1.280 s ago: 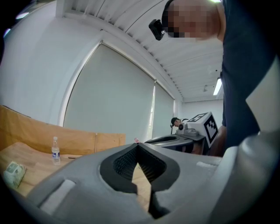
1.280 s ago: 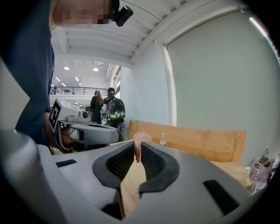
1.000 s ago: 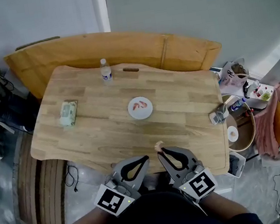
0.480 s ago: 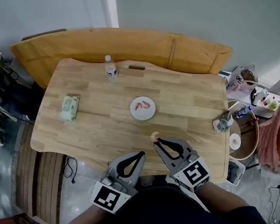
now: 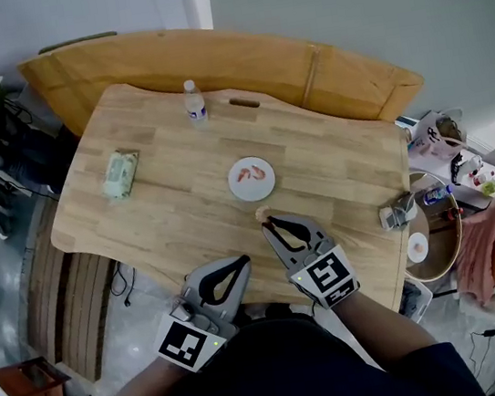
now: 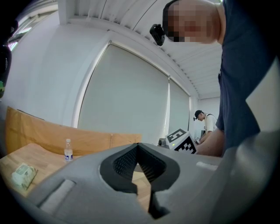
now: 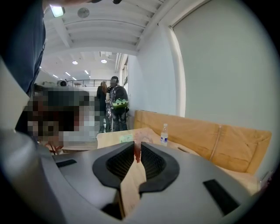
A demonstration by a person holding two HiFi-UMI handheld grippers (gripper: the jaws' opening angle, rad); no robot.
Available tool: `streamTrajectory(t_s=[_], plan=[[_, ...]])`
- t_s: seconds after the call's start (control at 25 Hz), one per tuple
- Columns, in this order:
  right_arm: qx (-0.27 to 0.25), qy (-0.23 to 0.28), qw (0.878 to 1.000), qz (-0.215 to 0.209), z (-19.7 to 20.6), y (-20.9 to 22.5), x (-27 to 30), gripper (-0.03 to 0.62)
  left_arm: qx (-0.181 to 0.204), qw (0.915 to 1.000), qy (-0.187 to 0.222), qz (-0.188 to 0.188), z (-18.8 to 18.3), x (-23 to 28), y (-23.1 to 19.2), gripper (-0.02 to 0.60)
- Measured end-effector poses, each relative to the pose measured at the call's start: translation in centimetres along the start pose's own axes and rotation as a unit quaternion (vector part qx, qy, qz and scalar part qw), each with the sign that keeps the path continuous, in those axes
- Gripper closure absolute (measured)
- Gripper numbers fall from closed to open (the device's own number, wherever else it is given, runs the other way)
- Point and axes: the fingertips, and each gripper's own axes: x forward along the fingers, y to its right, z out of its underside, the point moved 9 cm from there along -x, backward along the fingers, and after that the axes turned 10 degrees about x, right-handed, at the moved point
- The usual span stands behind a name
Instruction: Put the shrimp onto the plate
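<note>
A small white plate sits mid-table with pink shrimp lying on it. My right gripper reaches over the table's near edge, a short way in front of the plate, and is shut on another pale pink shrimp. In the right gripper view that shrimp shows pinched at the jaw tips of the right gripper. My left gripper hangs back off the table's near edge, its jaws closed with nothing between them. The left gripper shows the same in its own view.
A water bottle stands at the table's far edge and a green tissue pack lies at the left. A small grey device sits on the right edge. An orange bench runs behind the wooden table. Clutter lies on the floor to the right.
My right gripper has moved forward over the table toward the plate, carrying its shrimp. The left gripper stayed back near the edge.
</note>
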Motion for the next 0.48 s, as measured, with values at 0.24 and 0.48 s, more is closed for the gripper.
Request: streamTrajectory(t_s=[0.24,0.48], plan=[[-0.004,-0.031,1.0,-0.002,1.8,2.0,3.0,0.539,-0.005,0.9999,-0.001,-0.016,0.1,0.2,-0.1,0.583],[-0.002,-0.054,0.999,-0.003,3.7,3.9,5.9,0.539,-0.008,0.9995,-0.008,-0.03,0.5,0.2,-0.4,0.583]])
